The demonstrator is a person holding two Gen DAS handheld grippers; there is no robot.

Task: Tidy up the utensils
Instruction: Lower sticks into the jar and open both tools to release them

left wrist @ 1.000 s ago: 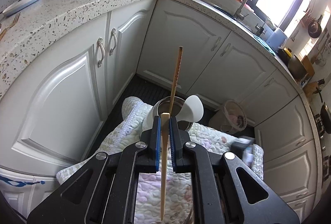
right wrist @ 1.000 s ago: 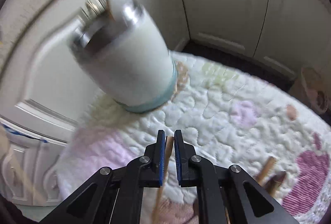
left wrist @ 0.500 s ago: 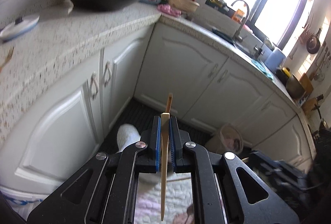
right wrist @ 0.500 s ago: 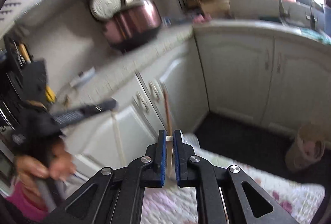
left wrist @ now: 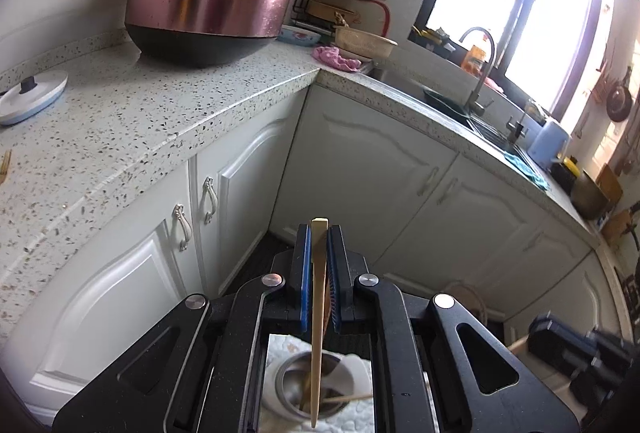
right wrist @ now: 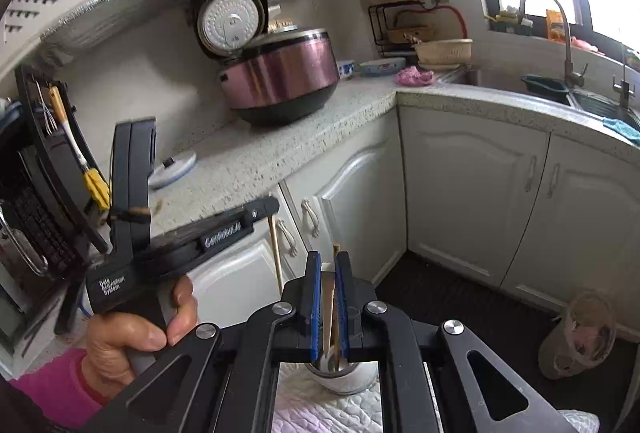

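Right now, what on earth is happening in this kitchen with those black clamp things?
A person is tidying utensils with a hand-held claw in each hand. The left claw is shut on a wooden chopstick, held above a metal-lined cup standing on a quilted cloth on the floor. The right claw is also clamped on a chopstick above the same cup. Other utensils already stand in the cup; neither chopstick has been dropped in yet.
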